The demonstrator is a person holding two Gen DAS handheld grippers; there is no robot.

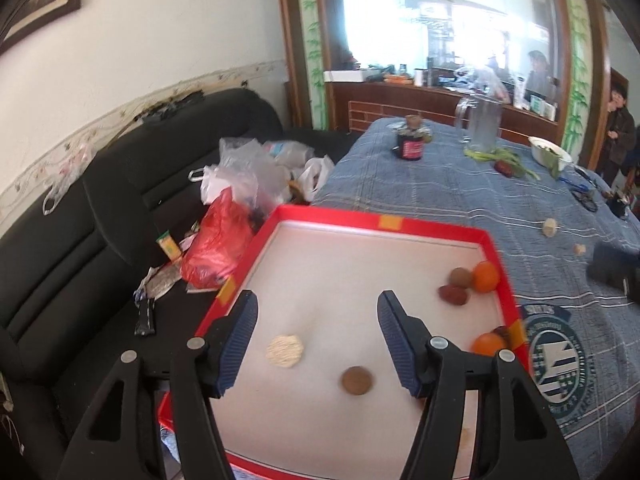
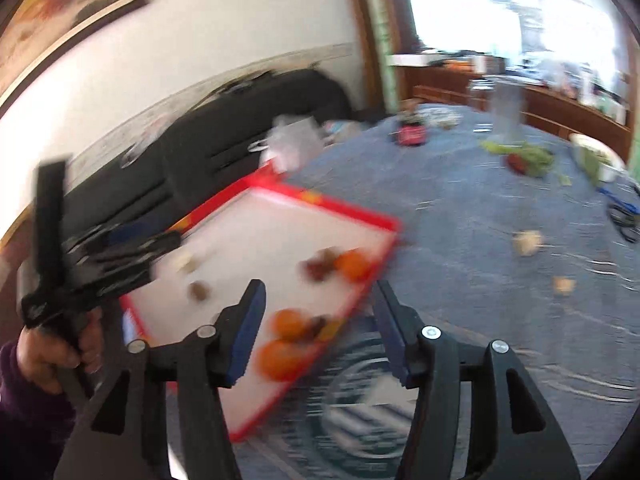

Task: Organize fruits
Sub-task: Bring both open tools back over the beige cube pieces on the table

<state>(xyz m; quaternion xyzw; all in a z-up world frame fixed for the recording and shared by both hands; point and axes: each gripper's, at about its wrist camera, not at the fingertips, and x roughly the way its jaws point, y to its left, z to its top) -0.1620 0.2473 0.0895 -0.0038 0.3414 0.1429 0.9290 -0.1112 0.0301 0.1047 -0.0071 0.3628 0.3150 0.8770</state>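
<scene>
A red-rimmed white tray (image 1: 332,214) lies on the blue tablecloth. In it are a pale ridged round piece (image 1: 284,351), a brown round fruit (image 1: 357,380), and, at the right wall, an orange (image 1: 486,276) beside a brown fruit (image 1: 461,278) and a red one (image 1: 454,294). A second orange (image 1: 487,344) sits at the right rim. My left gripper (image 1: 318,312) hangs open above the tray, holding nothing. In the blurred right wrist view, my right gripper (image 2: 320,300) is open and empty over the tray's near corner, above two oranges (image 2: 289,322).
Two pale pieces (image 1: 550,226) and a red fruit among green stalks (image 1: 505,168) lie loose on the cloth. Farther back stand a dark jar (image 1: 410,146), a glass jug (image 1: 482,124) and a white bowl (image 1: 548,152). Plastic bags (image 1: 248,184) crowd the black sofa at left. A person (image 1: 618,132) stands at far right.
</scene>
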